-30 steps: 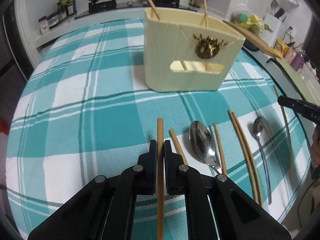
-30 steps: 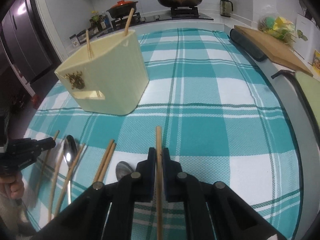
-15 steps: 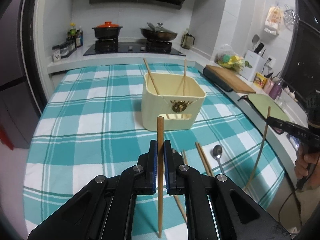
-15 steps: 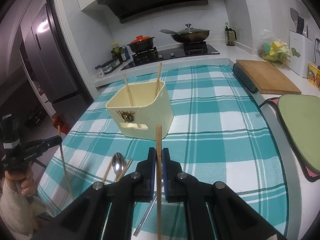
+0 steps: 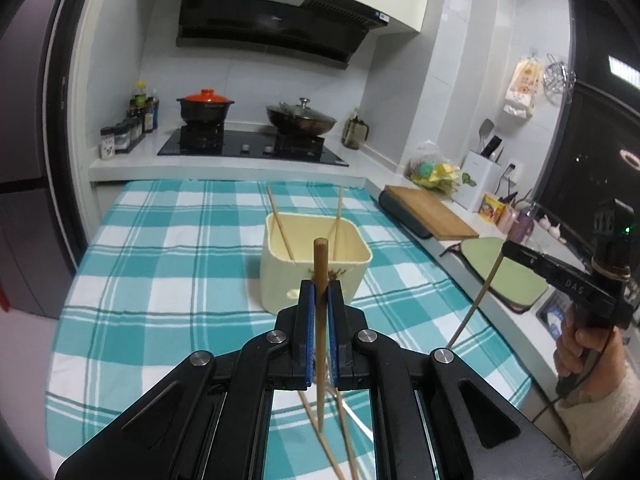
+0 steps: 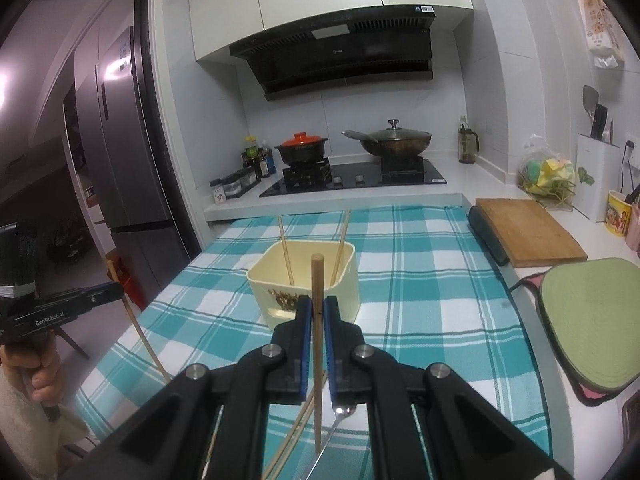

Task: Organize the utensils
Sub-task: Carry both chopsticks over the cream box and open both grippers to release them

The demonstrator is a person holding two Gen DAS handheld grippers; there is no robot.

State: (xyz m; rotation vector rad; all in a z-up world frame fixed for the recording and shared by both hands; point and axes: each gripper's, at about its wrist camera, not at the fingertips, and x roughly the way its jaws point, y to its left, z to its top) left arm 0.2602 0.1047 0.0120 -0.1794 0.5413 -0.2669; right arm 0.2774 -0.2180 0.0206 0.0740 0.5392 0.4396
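Each gripper, left [image 5: 320, 294] and right [image 6: 316, 310], has its fingers pinching one upright chopstick [image 5: 319, 280] above the checked bench [image 5: 160, 280]. The cream holder [image 5: 316, 256] sits ahead; a tilted stick could strike its rim.

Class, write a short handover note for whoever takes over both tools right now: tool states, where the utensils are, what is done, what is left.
Left tool: shut on a chopstick, lifted off the table.
Right tool: shut on another chopstick, also lifted.
Cream holder stands mid-tablecloth with two chopsticks already inside.
Left: drop both held sticks in, then collect the loose chopsticks and spoon lying below the tools.
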